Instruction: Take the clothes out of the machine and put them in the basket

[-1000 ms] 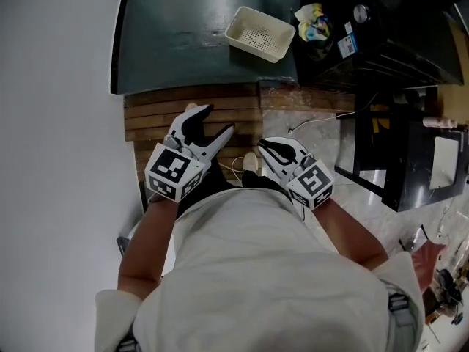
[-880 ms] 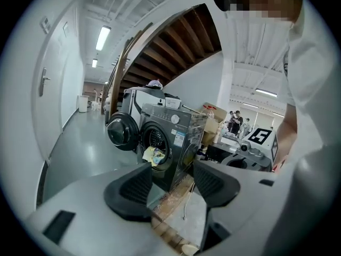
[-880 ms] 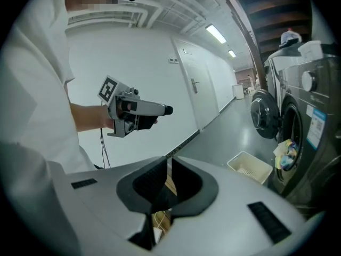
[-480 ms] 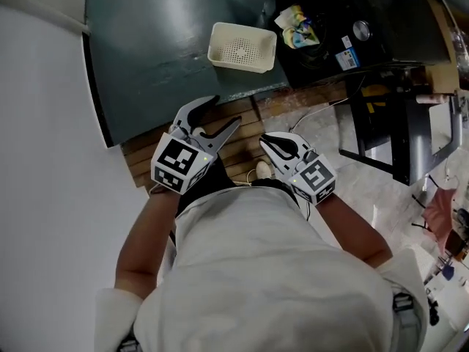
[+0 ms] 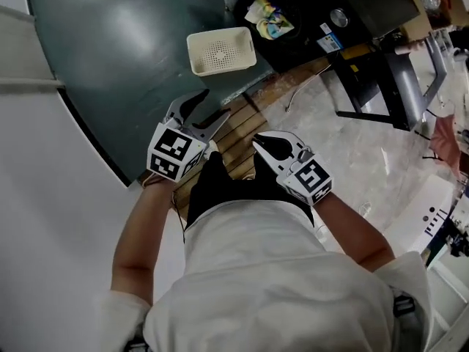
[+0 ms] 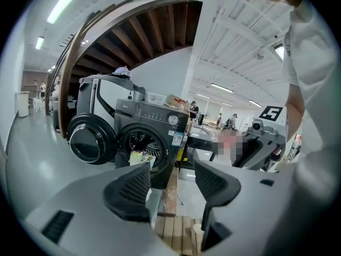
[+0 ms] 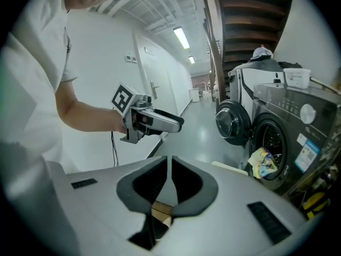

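Greenish painted floor [image 5: 110, 64] runs up to a dark washing machine [image 6: 160, 126], and the person is standing on a strip of wooden slats [image 5: 236, 132] a little way back from it. The round door [image 6: 88, 140] is swung wide open, so the drum is reachable. As for the clothes [image 6: 139, 158], a bright yellowish bundle sits right at the mouth of the drum, kind of spilling over the lip, and I can't see if there's more behind it. The white basket [image 5: 220, 51] is on the floor just beside the machine front, and from above you can see straight down to its perforated bottom, so it looks empty to me. So, honestly, I'd say nothing's been moved yet and the whole job is ahead: reach in, grab the bundle, drop it in the basket, then check the drum for more. The left gripper [image 5: 209, 108] has its jaws spread apart with nothing between them, just the machine in the distance through the gap. The right gripper [image 5: 262, 144] is clenched, pads nearly touching, with nothing pinched in there either. Both are held in close to the person's body, well apart from the machine and the basket.
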Action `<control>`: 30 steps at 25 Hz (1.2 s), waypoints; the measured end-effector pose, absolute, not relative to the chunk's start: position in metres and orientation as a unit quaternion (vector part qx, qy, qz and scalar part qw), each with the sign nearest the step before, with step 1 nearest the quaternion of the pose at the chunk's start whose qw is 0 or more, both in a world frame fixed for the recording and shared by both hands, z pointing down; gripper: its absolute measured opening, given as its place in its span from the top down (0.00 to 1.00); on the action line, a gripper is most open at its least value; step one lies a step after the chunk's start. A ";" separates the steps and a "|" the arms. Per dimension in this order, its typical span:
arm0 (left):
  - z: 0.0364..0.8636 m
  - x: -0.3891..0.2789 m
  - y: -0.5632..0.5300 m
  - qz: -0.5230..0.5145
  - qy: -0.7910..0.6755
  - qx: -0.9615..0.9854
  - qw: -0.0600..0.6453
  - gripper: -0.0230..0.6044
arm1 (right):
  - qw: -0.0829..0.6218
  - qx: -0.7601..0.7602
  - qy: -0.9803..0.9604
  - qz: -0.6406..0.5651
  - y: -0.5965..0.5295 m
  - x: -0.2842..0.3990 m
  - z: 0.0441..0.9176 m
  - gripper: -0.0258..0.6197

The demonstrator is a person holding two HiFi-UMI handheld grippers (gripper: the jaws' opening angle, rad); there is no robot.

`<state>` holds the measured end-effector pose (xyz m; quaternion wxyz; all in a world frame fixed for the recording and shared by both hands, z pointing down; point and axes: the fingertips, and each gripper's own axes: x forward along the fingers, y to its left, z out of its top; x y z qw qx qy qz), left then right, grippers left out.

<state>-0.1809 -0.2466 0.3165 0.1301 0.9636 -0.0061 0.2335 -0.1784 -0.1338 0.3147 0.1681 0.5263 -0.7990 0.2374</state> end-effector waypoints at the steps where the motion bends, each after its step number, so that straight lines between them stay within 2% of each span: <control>1: 0.319 -0.176 -0.251 0.236 -0.001 0.963 0.131 0.56 | 0.168 0.534 -0.794 0.237 -0.138 -0.176 0.314 0.91; 5: 0.334 -0.148 -0.264 0.247 0.023 0.960 0.132 0.55 | 0.172 0.552 -0.777 0.248 -0.155 -0.158 0.319 0.91; 12: 0.378 -0.080 -0.301 0.269 0.038 0.955 0.123 0.53 | 0.186 0.535 -0.764 0.308 -0.209 -0.106 0.380 0.91; 22: 0.464 0.043 -0.359 0.292 0.057 0.945 0.133 0.45 | 0.238 0.461 -0.767 0.378 -0.272 -0.040 0.484 0.91; 30: 0.546 0.139 -0.389 0.320 0.058 0.939 0.114 0.36 | 0.244 0.446 -0.744 0.433 -0.274 0.003 0.552 0.91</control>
